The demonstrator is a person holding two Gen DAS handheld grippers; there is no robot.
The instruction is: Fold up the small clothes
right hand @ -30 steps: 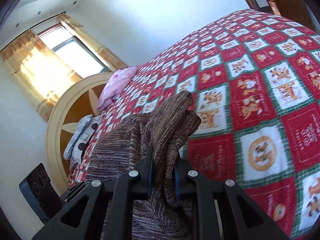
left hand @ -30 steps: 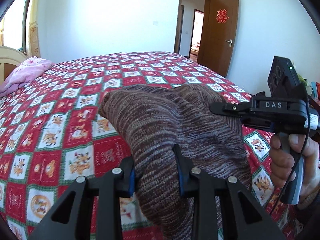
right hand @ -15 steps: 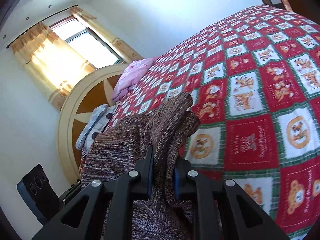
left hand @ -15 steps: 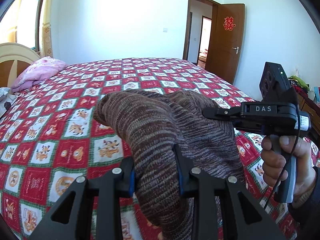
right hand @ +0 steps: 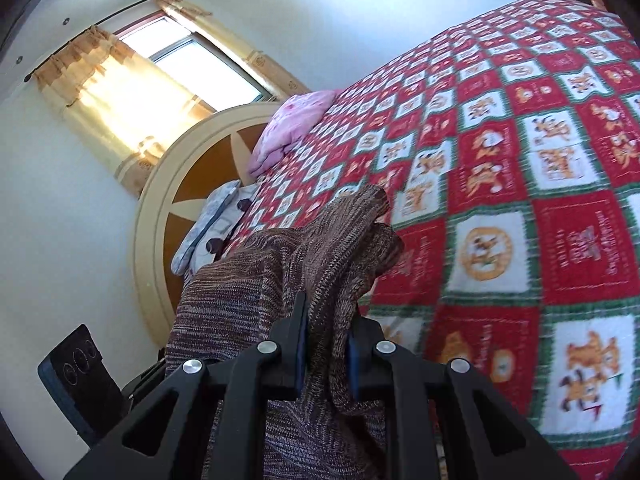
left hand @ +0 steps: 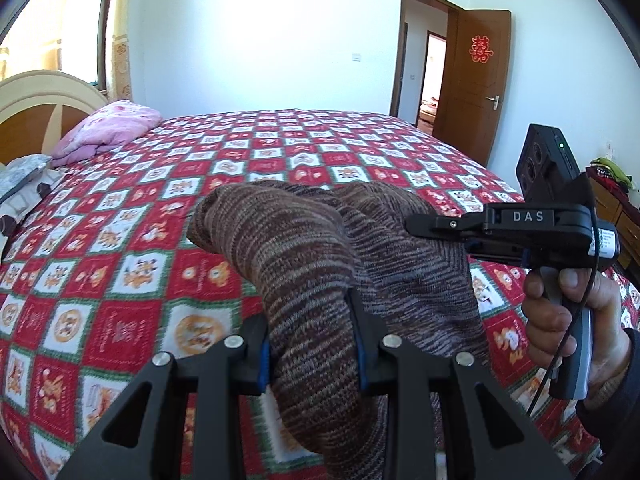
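Left tongs (left hand: 312, 344) and right tongs (right hand: 326, 346) each clamp bunched brown knit garment (left hand: 320, 248) above bed (left hand: 120, 264). Risk: bulky grip slips, fold lands uneven.

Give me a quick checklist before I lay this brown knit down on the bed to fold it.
1. Left gripper clamped on the brown knit garment: ok.
2. Right gripper clamped on the same garment: ok.
3. Garment hanging flat between the grips: not ok, it is bunched and draped.
4. Bedspread ahead free of other items: ok; the pink pillow sits far off by the headboard.
5. Lower hem clear of the bed: cannot tell, it runs out of view.
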